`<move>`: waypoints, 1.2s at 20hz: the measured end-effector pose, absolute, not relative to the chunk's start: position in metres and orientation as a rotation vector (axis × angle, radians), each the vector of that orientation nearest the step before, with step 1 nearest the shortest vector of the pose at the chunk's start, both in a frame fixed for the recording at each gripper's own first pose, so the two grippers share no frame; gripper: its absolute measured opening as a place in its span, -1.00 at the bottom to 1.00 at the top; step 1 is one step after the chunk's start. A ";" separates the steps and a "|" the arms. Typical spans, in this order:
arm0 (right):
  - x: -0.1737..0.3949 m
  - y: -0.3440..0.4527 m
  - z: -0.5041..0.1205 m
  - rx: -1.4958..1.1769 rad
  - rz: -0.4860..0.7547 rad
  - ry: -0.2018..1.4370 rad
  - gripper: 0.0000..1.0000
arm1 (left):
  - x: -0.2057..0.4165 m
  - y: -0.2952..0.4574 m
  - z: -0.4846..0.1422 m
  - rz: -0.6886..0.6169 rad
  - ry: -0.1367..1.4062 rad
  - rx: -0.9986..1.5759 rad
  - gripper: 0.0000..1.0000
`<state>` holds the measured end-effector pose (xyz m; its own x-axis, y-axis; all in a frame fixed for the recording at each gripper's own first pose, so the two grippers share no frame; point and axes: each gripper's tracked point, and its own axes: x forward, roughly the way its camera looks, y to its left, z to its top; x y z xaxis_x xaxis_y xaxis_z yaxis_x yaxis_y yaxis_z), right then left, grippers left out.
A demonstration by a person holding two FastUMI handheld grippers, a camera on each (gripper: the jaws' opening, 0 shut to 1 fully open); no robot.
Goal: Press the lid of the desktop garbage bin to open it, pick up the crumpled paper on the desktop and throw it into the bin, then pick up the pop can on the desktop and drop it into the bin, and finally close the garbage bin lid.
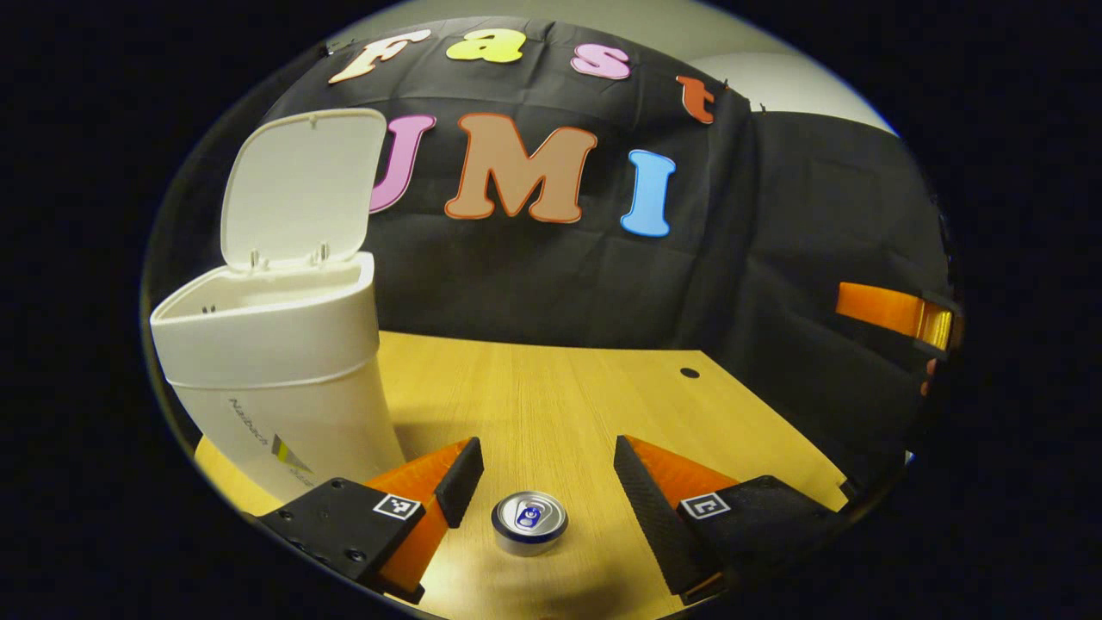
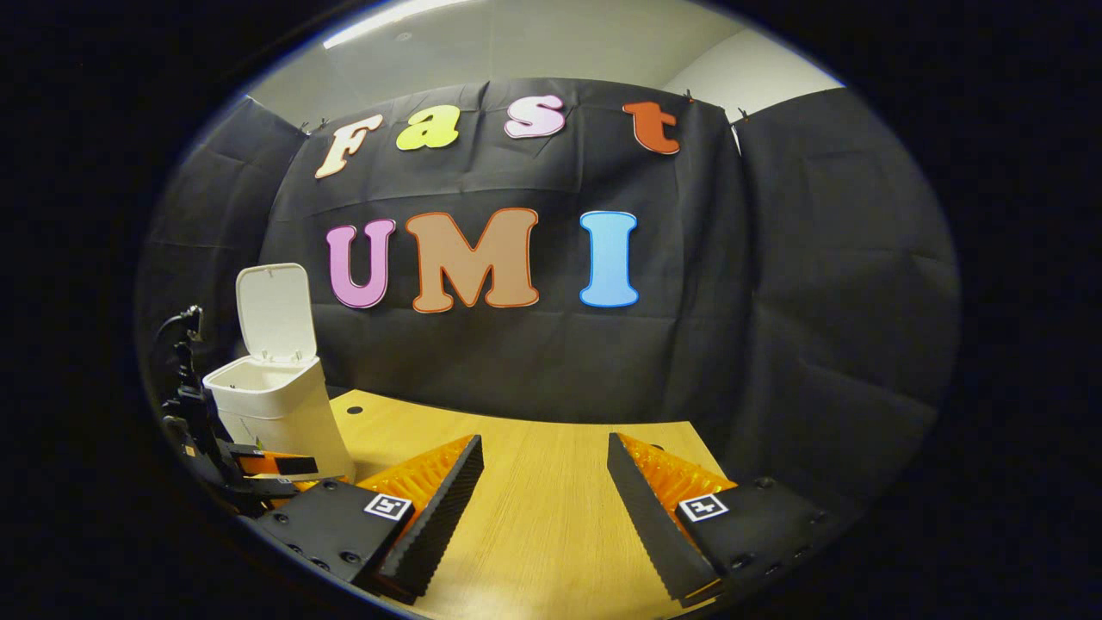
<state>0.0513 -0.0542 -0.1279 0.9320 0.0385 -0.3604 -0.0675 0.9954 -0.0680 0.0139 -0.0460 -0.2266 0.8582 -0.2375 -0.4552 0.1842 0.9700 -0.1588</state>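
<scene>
In the left gripper view, the left gripper (image 1: 542, 486) points forward and down over the light wooden tabletop (image 1: 551, 396), its two fingers spread wide at the bottom of the frame. Between the fingers, touching neither, stands the silver pop can with a blue pull-tab top (image 1: 529, 521), upright on the wood at lower centre. At the left of the frame stands the white plastic desktop garbage bin (image 1: 275, 379), just beside the left finger, and its hinged white lid (image 1: 301, 189) is swung up and open toward the upper left, showing the hollow inside; what lies within cannot be told. At the far right edge an orange part of the other tool (image 1: 891, 312) shows against the black cloth. In the right gripper view, the right gripper (image 2: 544, 478) is held level above the same tabletop at the bottom of the frame, fingers spread wide with nothing between them. The bin stands at middle left with its lid raised, and the left gripper shows low beside it at the lower left edge.
</scene>
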 end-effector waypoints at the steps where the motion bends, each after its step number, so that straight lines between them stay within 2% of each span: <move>1: 0.050 -0.057 -0.131 -0.081 0.053 0.375 0.93 | 0.013 -0.046 -0.235 -0.219 0.508 -0.111 0.87; 4: 0.048 -0.060 -0.137 -0.083 0.051 0.397 0.94 | 0.010 -0.046 -0.262 -0.214 0.561 -0.092 0.87; 5: 0.046 -0.062 -0.140 -0.086 0.049 0.402 0.84 | 0.010 -0.046 -0.271 -0.212 0.575 -0.084 0.87; 6: 0.044 -0.064 -0.141 -0.089 0.046 0.406 0.84 | 0.011 -0.044 -0.278 -0.209 0.589 -0.077 0.87; 7: 0.043 -0.066 -0.142 -0.093 0.043 0.411 1.00 | 0.011 -0.043 -0.286 -0.208 0.602 -0.072 0.87; 9: 0.041 -0.070 -0.143 -0.099 0.035 0.419 0.93 | 0.009 -0.046 -0.300 -0.207 0.628 -0.060 0.87; 10: 0.040 -0.072 -0.143 -0.102 0.030 0.423 0.83 | 0.009 -0.045 -0.308 -0.205 0.642 -0.055 0.87; 12: 0.036 -0.078 -0.144 -0.108 0.019 0.429 0.93 | 0.008 -0.046 -0.321 -0.203 0.665 -0.043 0.88; 18: 0.026 -0.091 -0.146 -0.136 -0.014 0.450 0.93 | 0.005 -0.050 -0.354 -0.234 0.731 -0.047 0.87; 20: 0.023 -0.093 -0.145 -0.147 -0.020 0.452 0.93 | 0.002 -0.053 -0.356 -0.242 0.736 -0.043 0.63; 21: 0.022 -0.094 -0.144 -0.150 -0.022 0.451 0.92 | 0.002 -0.052 -0.351 -0.241 0.729 -0.049 0.58; 22: 0.021 -0.093 -0.144 -0.151 -0.020 0.451 1.00 | 0.005 -0.052 -0.343 -0.245 0.708 -0.056 0.58; 24: 0.021 -0.090 -0.145 -0.149 -0.012 0.449 0.94 | 0.019 -0.055 -0.314 -0.269 0.633 -0.054 0.58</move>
<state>0.0212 -0.0897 -0.1447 0.9010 -0.0447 -0.4316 -0.0211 0.9890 -0.1465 0.0192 -0.0546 -0.3139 0.7728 -0.2646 -0.5769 0.2316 0.9638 -0.1318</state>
